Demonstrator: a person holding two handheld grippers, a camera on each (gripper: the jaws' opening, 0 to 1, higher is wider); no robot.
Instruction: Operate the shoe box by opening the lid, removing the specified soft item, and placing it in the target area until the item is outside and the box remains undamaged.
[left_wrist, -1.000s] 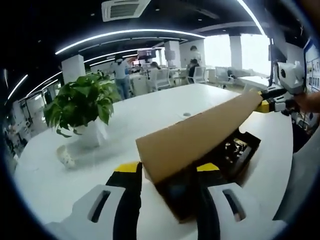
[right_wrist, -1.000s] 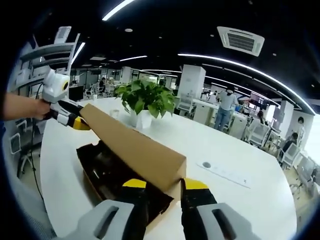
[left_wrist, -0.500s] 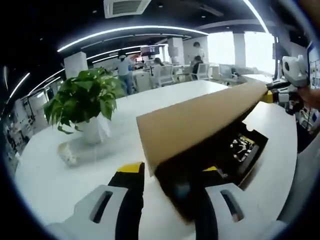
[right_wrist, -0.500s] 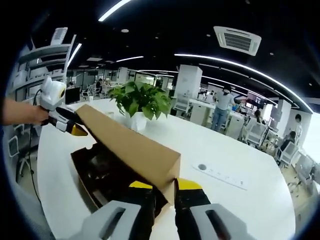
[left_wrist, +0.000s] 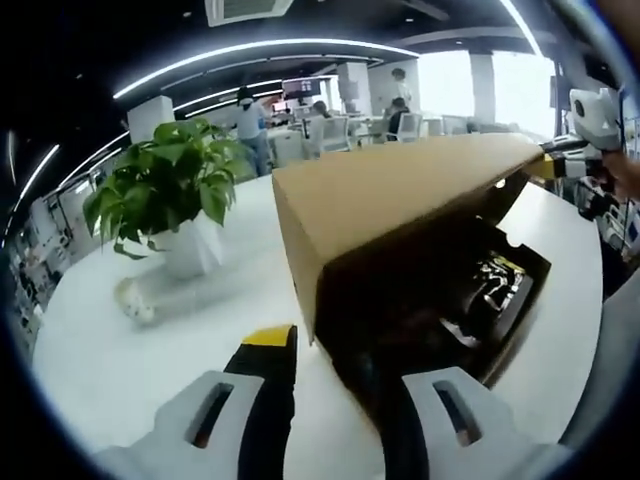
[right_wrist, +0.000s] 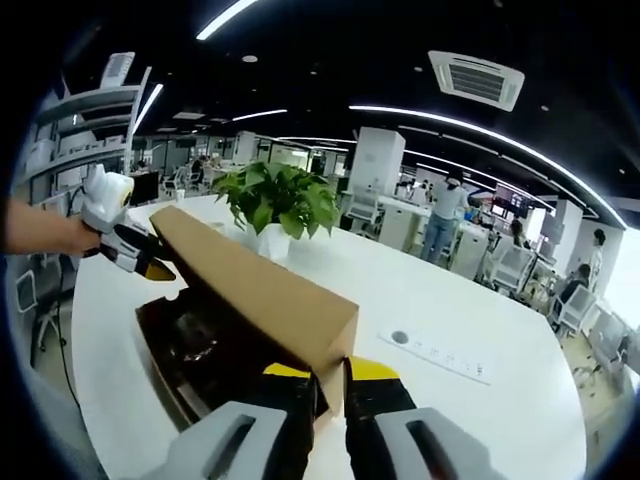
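The brown cardboard lid (left_wrist: 400, 210) (right_wrist: 260, 285) of the shoe box is tilted up over the dark box base (left_wrist: 515, 305) (right_wrist: 165, 365). Dark contents with a black-and-white patch (left_wrist: 492, 280) lie inside. My left gripper (left_wrist: 335, 370) has its jaws apart astride the lid's near corner, with the right jaw tip hidden under the lid. In the right gripper view it sits under the lid's far end (right_wrist: 135, 255). My right gripper (right_wrist: 330, 385) is shut on the lid's other corner, and appears at the lid's far end (left_wrist: 575, 165) in the left gripper view.
The box rests on a large white table (left_wrist: 130, 370) (right_wrist: 470, 400). A potted green plant (left_wrist: 165, 200) (right_wrist: 280, 205) stands beyond it, with a small crumpled white thing (left_wrist: 130, 300) beside the pot. A cable port (right_wrist: 400, 338) is set into the tabletop. People and desks fill the office behind.
The lid has swung up higher, so more of the dark inside of the box shows. The right gripper's jaws have drawn closer together on the lid's corner.
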